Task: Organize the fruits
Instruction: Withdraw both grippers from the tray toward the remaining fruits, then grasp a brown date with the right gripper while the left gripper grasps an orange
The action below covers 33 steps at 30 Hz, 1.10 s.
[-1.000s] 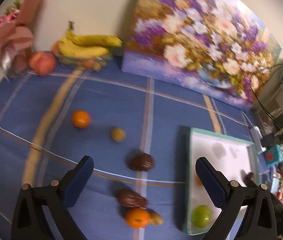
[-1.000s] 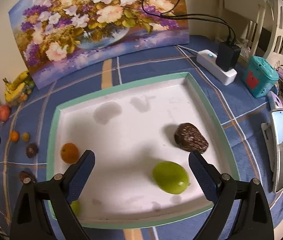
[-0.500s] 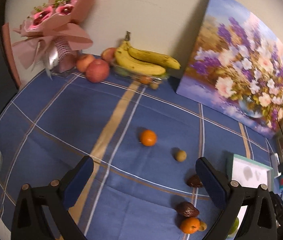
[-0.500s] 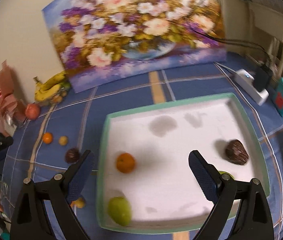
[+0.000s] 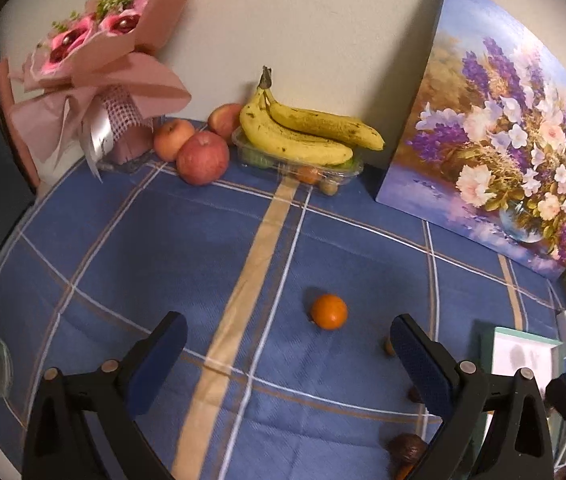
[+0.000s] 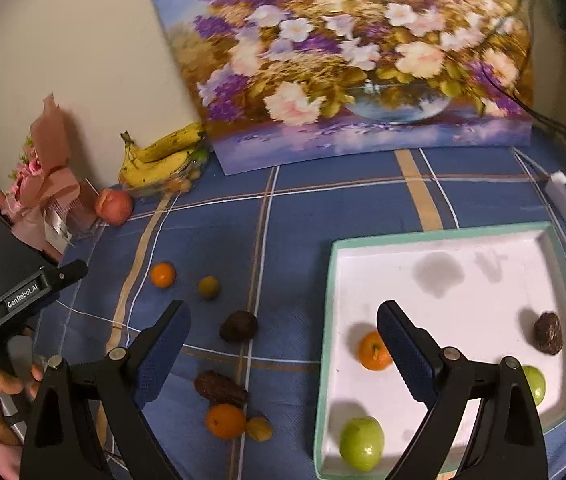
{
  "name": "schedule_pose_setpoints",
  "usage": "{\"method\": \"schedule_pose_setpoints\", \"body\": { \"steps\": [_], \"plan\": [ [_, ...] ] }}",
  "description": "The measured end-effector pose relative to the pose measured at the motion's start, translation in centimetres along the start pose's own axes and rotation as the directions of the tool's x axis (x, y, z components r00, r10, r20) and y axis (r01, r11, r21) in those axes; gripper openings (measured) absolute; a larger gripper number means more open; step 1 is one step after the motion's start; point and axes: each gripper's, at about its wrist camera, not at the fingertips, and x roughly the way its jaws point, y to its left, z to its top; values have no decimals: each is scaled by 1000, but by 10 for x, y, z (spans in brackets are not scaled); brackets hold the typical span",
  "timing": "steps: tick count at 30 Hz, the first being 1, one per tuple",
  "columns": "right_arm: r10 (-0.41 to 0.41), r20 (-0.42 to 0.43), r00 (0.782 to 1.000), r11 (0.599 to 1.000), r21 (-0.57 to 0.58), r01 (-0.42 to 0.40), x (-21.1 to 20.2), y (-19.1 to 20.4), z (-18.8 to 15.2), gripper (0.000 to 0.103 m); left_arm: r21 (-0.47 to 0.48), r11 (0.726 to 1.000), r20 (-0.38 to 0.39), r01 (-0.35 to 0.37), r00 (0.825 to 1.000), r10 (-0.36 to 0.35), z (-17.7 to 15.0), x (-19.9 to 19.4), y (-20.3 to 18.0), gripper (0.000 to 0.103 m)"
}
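Two hand-held grippers, left (image 5: 285,354) and right (image 6: 283,336), hang with jaws spread wide and empty above the bench (image 6: 291,224). Four fruits already lie in the tray (image 6: 325,308); six more sit on the cloth left of the tray, among them an orange (image 6: 162,274), a dark fruit (image 6: 238,326) and a touching cluster (image 6: 225,420). I judge the cluster risky: closing on one round fruit could nudge its neighbours and send them rolling away from the tray.

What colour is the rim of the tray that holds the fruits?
The tray has a mint-green rim around a white inside; the right wrist view shows it best.
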Motion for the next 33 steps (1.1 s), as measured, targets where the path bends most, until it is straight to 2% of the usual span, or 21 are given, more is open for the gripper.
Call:
{"method": "schedule_pose_setpoints", "body": {
  "steps": [4, 11, 19, 22, 25, 26, 28, 30, 33],
  "plan": [
    [-8, -23, 1000, 999, -39, 7, 8, 19, 9, 95, 58, 998, -17, -10, 1000, 11, 7, 14, -3, 102],
    [-29, -87, 996, 995, -94, 20, 38, 42, 13, 94, 90, 995, -67, 30, 997, -24, 11, 46, -12, 102],
    [-41, -211, 977, 994, -107, 19, 91, 48, -2, 87, 130, 989, -160, 70, 986, -48, 3, 93, -34, 92],
    [-47, -252, 967, 993, -117, 17, 109, 51, -9, 87, 129, 988, -183, 90, 981, -65, 1, 106, -39, 84],
    [-50, -281, 958, 992, -127, 15, 120, 52, -14, 73, 127, 988, -201, 93, 977, -66, -2, 116, -42, 79],
    [-50, -289, 956, 992, -127, 14, 123, 52, -15, 73, 126, 987, -203, 97, 977, -70, -2, 117, -43, 75],
    [-55, -296, 954, 991, -131, 17, 126, 53, -17, 70, 121, 987, -207, 105, 975, -78, -3, 120, -45, 67],
    [-57, -301, 952, 991, -136, 16, 128, 54, -18, 63, 114, 987, -211, 110, 974, -84, -3, 121, -46, 54],
    [-59, -306, 950, 990, -139, 16, 131, 54, -19, 62, 102, 989, -211, 111, 974, -87, -4, 123, -47, 38]
  ]
}}
